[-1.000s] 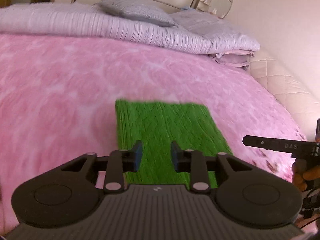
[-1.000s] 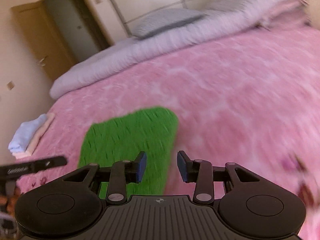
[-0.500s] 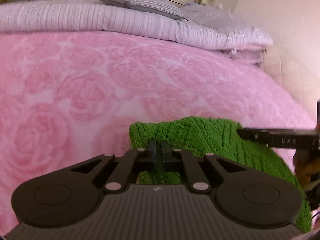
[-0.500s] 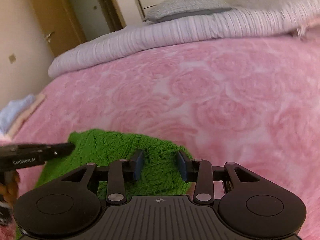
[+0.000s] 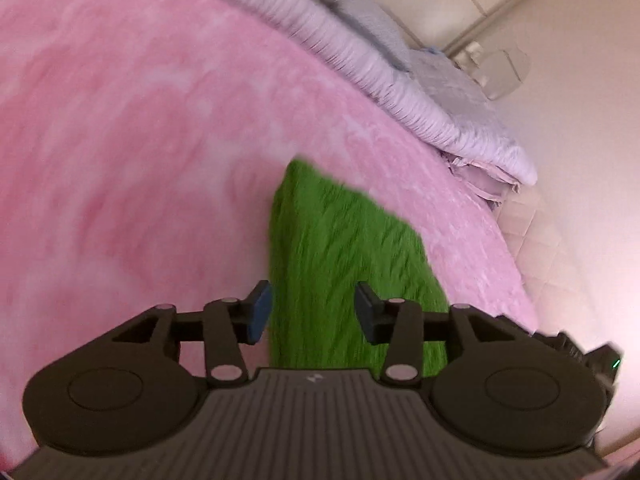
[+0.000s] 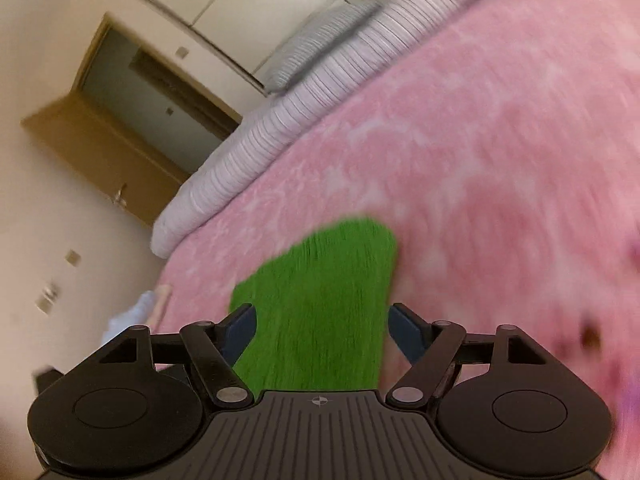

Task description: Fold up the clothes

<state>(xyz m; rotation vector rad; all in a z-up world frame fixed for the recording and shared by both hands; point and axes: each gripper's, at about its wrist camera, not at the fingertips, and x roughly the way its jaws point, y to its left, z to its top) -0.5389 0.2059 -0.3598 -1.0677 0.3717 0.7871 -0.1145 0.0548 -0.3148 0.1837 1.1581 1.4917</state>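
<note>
Green knit garment (image 5: 344,276) lies flat on the pink bed cover (image 5: 140,140), folded into a narrow oblong, long axis running away from both cams. Both views motion-blurred, so knit texture and edges are soft.

Left tongs (image 5: 313,312): wide apart, nothing between the pads, held above the near end of the garment w/ no contact visible. Left blue pad sits over the garment's left edge, right pad over green fabric.

Right tongs (image 6: 322,328): spread very wide, empty, also above the garment's near end. Garment (image 6: 320,300) fills most of the gap between the fingers; the right finger is over pink cover just beside the garment's right edge.

Bkgd, left cam: lilac ribbed duvet (image 5: 400,92) bunched along the far side of the bed, grey pillow (image 5: 360,12) on top, cream wall at right. Dark bit of the other device w/ a green LED (image 5: 616,364) at the right edge.

Bkgd, right cam: same duvet (image 6: 280,128), pillow (image 6: 320,48), open wooden door (image 6: 100,148) at left, small stack of pale folded items (image 6: 132,312) by the bed's left edge, partly hidden behind the tongs body.
</note>
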